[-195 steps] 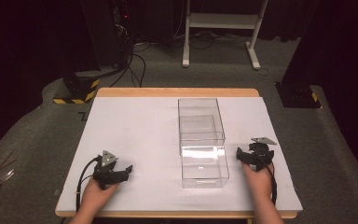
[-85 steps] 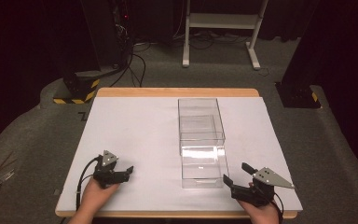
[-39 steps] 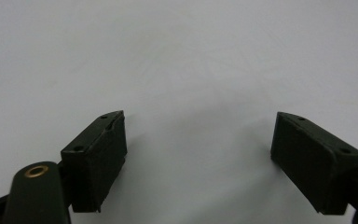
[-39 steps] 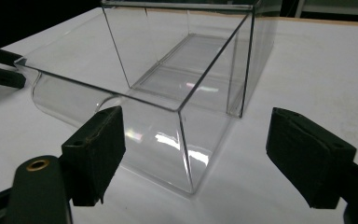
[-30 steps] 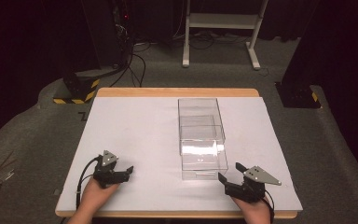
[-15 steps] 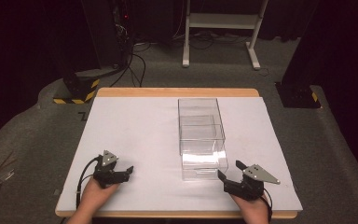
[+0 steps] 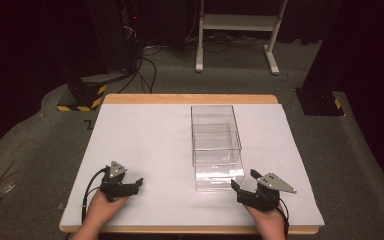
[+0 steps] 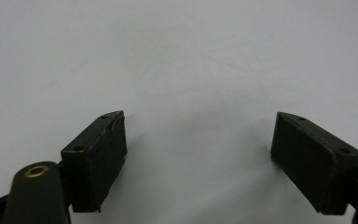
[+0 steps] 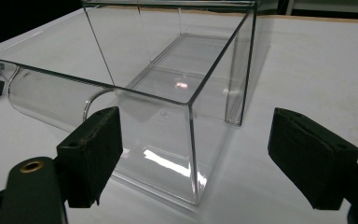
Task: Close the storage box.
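While I look down from the high view, the clear box [image 7: 216, 145] sits right of centre on the white surface [image 7: 145, 135]; my right hand-held gripper [image 7: 243, 186] is just beside its near end, my left hand-held gripper [image 7: 139, 182] well apart. Along the left gripper view, jaws gape over bare surface. Along the right gripper view, jaws spread wide, the box's near corner between them, untouched.

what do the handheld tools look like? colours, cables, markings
Both are black. The left tool and right tool each carry a grey three-cornered plate and trail a black cable. The jaws are blocky black pads with small screw holes, and a brass-ringed hole sits beside the left jaw. No sleeves show.
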A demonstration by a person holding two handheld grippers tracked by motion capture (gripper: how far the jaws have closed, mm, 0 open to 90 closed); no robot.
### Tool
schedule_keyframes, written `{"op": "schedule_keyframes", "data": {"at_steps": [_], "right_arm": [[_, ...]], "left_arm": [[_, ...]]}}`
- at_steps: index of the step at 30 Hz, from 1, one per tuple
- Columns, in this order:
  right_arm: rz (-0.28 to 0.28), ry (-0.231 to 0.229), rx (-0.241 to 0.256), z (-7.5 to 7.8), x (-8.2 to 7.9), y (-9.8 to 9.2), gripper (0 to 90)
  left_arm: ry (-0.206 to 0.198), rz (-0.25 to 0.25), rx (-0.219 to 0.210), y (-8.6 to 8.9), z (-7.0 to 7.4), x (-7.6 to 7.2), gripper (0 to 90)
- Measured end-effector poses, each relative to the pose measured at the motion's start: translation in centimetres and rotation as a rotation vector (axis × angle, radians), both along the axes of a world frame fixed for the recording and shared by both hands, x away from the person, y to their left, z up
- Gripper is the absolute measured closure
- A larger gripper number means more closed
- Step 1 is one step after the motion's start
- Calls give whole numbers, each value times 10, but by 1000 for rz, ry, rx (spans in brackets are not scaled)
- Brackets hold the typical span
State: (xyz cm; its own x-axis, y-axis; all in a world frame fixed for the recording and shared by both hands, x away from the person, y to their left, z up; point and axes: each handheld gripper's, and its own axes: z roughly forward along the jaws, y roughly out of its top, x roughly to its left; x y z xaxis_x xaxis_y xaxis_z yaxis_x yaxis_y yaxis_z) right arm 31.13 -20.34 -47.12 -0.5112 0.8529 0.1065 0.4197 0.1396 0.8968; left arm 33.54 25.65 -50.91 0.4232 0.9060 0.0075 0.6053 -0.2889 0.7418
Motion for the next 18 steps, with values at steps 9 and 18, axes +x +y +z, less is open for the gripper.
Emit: {"op": "schedule_keyframes", "data": {"at_steps": [9, 18], "right_arm": [[-7, -11, -7, 0, 7, 4, 178], [-26, -6, 8, -1, 17, 5, 176]], "left_arm": [[0, 0, 0, 0, 0, 0, 186], [0, 0, 0, 0, 0, 0, 186]]}}
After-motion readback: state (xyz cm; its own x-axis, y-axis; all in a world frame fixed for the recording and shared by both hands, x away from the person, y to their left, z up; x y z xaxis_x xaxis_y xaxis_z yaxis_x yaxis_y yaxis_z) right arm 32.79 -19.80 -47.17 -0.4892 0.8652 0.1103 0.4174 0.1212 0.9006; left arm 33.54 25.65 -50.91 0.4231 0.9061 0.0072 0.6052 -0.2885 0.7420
